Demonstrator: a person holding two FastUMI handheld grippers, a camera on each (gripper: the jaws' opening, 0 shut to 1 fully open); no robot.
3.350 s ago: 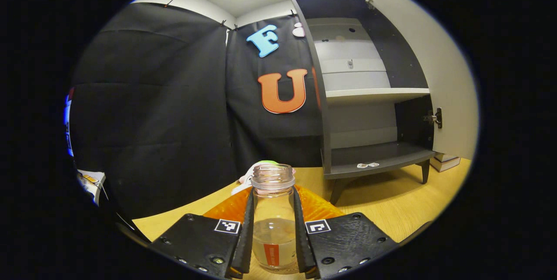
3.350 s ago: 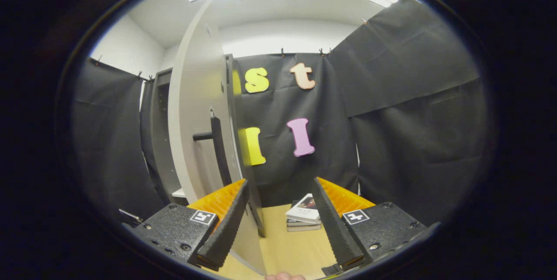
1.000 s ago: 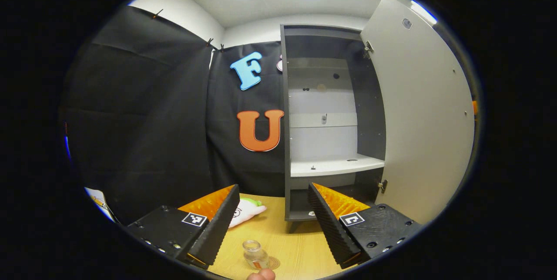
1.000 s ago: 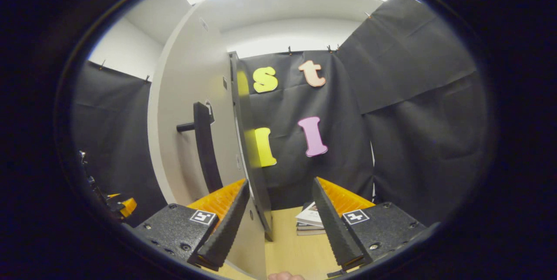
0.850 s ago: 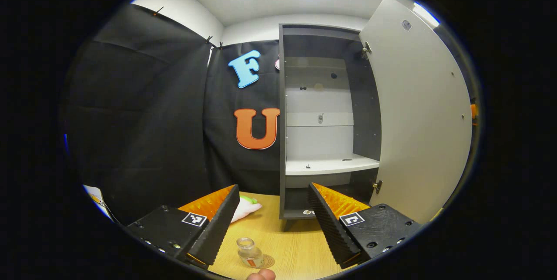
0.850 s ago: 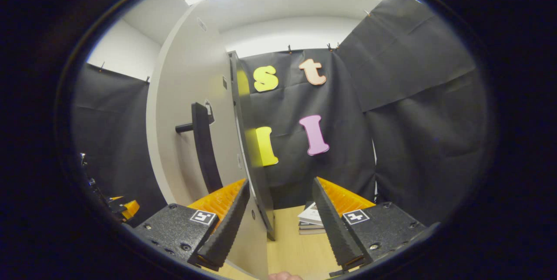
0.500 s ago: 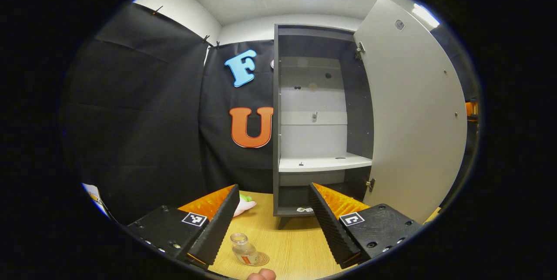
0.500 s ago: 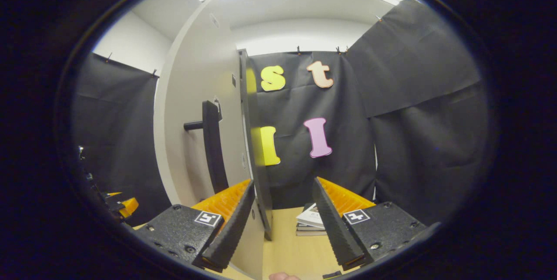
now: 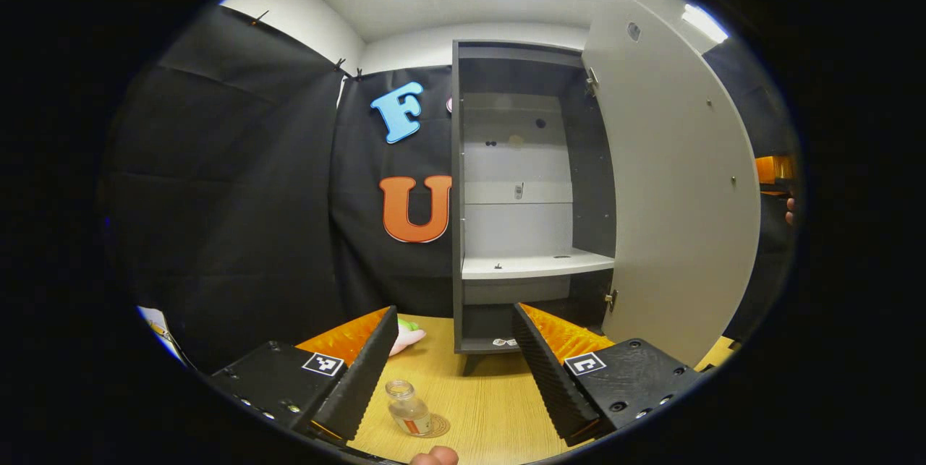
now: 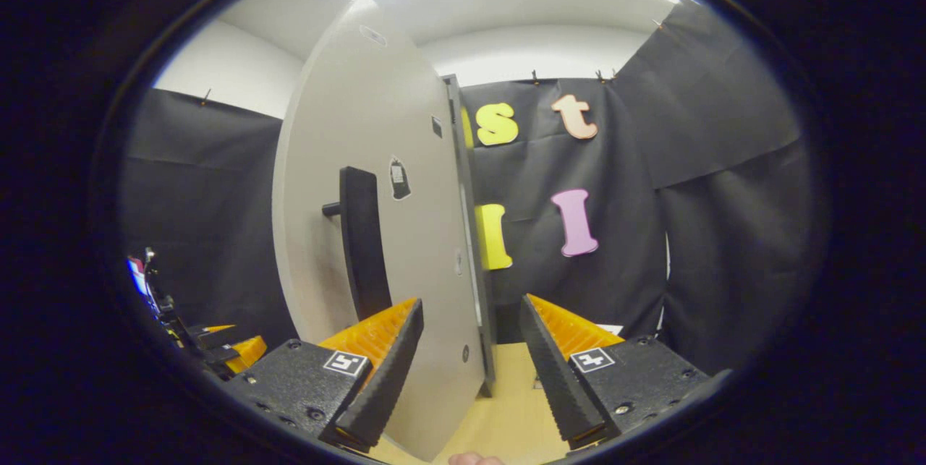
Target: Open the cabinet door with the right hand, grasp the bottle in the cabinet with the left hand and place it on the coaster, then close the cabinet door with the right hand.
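Right gripper had its fingers spread wide, gripping nothing; the flat pale-grey cabinet door stood edge-on between them, running up toward 12 o'clock, its outer face and tall black bar handle at 10 o'clock of the fingers. Door's long axis was vertical; the handle was upright too, on a short stub. Right hand was plainly nearer the door, so closing looked like a push leftward on that face. Whether the left finger touched the panel: could not tell.

Left gripper was also wide apart, holding nothing. Small clear glass bottle, uncapped, with an orange label, stood upright on a thin round coaster on the wood-grain table, at 7 o'clock between the fingers. Dark-grey cabinet at 12 o'clock, with white shelves bare of bottles and matte panels. Placing looked done; the door was not yet shut.
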